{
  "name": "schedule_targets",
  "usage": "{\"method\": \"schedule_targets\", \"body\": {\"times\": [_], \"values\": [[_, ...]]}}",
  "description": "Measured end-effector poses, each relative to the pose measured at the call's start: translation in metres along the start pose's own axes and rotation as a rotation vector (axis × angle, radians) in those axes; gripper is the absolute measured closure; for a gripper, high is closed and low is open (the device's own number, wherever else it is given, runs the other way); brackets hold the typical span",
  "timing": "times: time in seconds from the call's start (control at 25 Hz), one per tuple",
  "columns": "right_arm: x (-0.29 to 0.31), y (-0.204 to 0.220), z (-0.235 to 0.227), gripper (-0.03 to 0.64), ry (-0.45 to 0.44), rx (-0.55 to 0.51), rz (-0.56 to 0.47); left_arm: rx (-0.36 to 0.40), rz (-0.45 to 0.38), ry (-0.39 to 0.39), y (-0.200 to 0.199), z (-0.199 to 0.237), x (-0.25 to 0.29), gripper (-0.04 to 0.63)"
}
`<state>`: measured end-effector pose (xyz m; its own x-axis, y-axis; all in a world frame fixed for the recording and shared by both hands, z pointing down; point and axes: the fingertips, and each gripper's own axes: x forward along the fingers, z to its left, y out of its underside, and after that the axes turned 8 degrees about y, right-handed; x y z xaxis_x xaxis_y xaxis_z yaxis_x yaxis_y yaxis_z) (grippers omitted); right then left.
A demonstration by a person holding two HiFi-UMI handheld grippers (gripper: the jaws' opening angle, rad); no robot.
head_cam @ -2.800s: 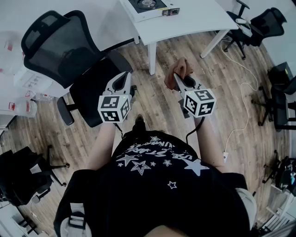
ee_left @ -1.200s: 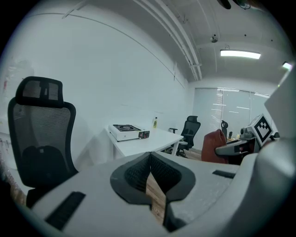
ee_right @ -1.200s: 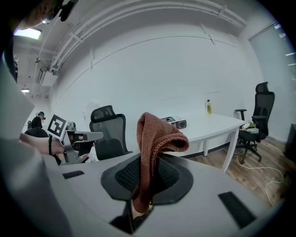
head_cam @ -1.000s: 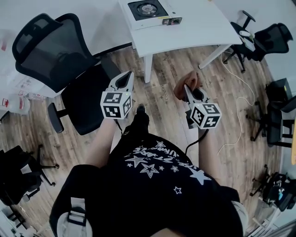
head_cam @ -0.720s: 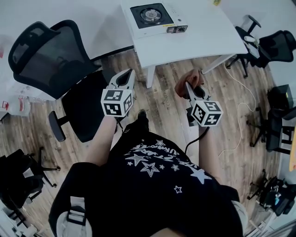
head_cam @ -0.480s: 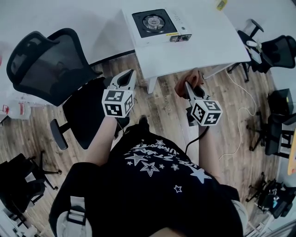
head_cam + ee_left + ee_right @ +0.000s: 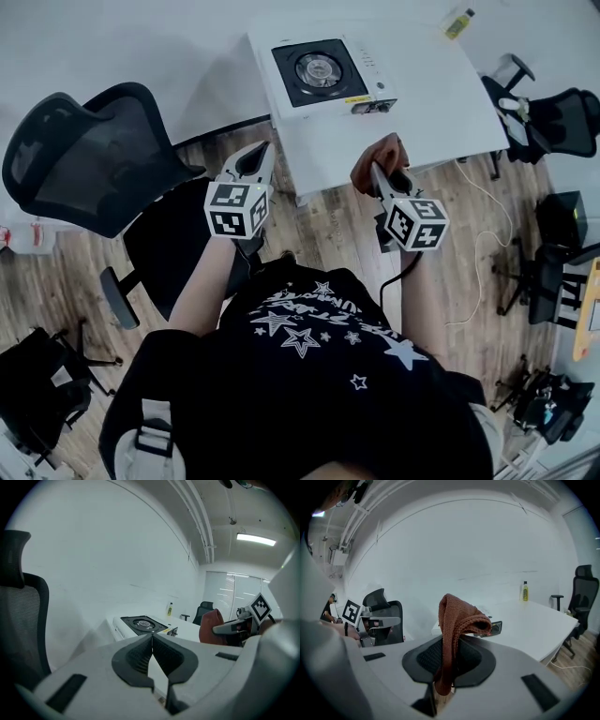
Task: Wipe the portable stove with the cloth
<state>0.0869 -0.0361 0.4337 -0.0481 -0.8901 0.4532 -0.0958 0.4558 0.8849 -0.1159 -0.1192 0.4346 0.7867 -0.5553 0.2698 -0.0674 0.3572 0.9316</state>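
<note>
The portable stove (image 7: 325, 75) is white with a black top and a round burner; it sits on the white table (image 7: 441, 94) ahead of me. In the left gripper view the stove (image 7: 142, 623) lies beyond the jaws, and in the right gripper view the cloth hides most of it. My right gripper (image 7: 375, 172) is shut on a rust-brown knitted cloth (image 7: 382, 157), which stands up between its jaws (image 7: 457, 634). My left gripper (image 7: 258, 155) is shut with nothing in it, held near the table's front left edge. Both grippers hover short of the stove.
A black mesh office chair (image 7: 89, 178) stands at my left, close to the left gripper. A small yellow bottle (image 7: 457, 22) sits at the table's far right. More black chairs (image 7: 553, 94) and a white cable (image 7: 487, 244) are on the wooden floor to the right.
I have stepped toward the table: the stove and tabletop have slid down into view and closer to both grippers. The right gripper kept hold of the cloth throughout.
</note>
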Motion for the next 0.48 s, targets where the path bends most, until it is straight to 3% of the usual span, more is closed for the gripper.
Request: {"method": "schedule_targets", "body": {"times": [0.24, 0.48], "values": [[0.029, -0.012, -0.009, 0.561, -0.032, -0.011, 0.019, -0.020, 0.002, -0.033, -0.003, 0.016, 0.012, 0.586], [0.078, -0.036, -0.027, 0.561, -0.113, -0.033, 0.015, -0.023, -0.010, -0.118, -0.015, 0.031, 0.031, 0.586]]}}
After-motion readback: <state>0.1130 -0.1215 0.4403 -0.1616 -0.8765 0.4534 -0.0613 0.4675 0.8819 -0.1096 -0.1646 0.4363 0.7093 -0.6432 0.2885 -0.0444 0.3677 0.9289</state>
